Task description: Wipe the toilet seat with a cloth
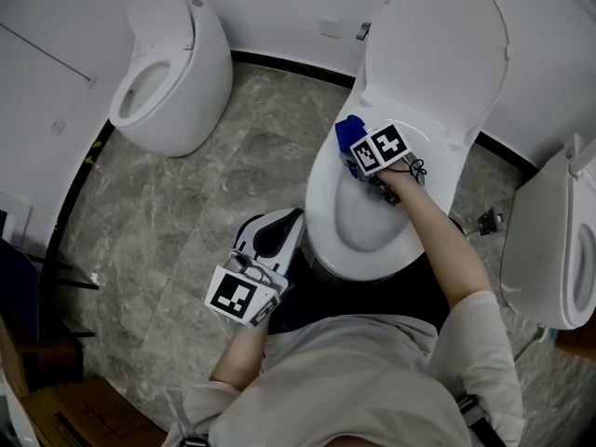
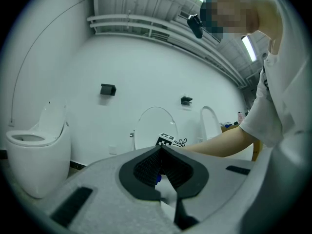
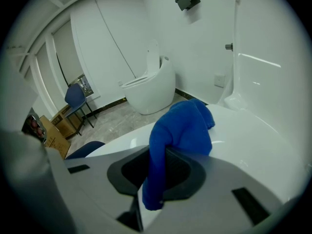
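The white toilet seat lies down with its lid raised against the wall. A blue cloth rests on the seat's back left part, and my right gripper is shut on it. In the right gripper view the cloth bulges ahead of the jaws onto the seat, with a tail hanging down between the fingers. My left gripper hovers off the bowl's front left, above the floor. Its jaws are shut with nothing in them.
A second toilet stands at the back left and a third at the right edge. The floor is grey stone tile. A cardboard box and a blue chair sit at the left. The person's torso fills the lower frame.
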Available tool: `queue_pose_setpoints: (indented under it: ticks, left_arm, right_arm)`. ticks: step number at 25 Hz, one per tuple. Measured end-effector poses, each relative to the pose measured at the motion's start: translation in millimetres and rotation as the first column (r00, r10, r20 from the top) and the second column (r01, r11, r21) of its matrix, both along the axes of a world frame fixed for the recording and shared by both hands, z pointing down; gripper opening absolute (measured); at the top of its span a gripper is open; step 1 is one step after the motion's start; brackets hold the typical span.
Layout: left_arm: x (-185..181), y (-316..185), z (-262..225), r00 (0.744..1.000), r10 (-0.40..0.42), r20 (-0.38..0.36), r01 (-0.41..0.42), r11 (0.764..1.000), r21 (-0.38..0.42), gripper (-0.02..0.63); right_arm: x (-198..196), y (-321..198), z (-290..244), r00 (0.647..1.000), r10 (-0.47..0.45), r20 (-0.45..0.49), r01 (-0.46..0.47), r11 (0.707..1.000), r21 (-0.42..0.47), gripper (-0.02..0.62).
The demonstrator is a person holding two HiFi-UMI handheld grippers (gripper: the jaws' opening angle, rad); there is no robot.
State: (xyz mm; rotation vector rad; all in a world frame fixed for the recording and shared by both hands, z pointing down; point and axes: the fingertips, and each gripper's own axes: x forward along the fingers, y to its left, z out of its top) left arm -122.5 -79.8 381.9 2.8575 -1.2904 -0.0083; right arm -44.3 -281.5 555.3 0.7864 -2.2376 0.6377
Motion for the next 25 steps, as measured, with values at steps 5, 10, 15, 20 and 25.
queue_pose_setpoints:
  ticks: [5,10,15,20,25]
  left_arm:
    - [1.6,-1.6,0.5,1.000,-0.006,0.008,0.006,1.000,-0.007,0.008]
    - [-0.4,-2.3,1.1,1.000,-0.013,0.011,0.013,1.000,-0.008,0.008]
    - [-2.5,-3.5,2.2,0.999,-0.029,0.015,0.029,0.999,-0.014,0.008]
    - [-4.0,-2.2,1.0,0.999,-0.032,0.013,0.032,0.999,-0.009,0.008]
    - [-2.1,0.1,-1.7,0.999,-0.036,0.008,0.036,0.999,0.007,0.008]
  right_arm:
    - [-3.8,7.3,0.2,0.999,-0.039,0.009,0.039,0.999,-0.020,0.051]
    - [-7.7,15.2,-0.3,0.996,-0.089,0.017,0.089,0.995,-0.046,0.051]
    - [-10.4,21.5,-0.1,0.992,-0.129,0.004,0.129,0.991,-0.040,0.051]
    - [-14.7,28.9,-1.0,0.988,-0.151,-0.004,0.151,0.988,-0.033,0.051]
    - [-16.6,36.3,-0.6,0.985,-0.171,-0.005,0.170,0.985,-0.035,0.051]
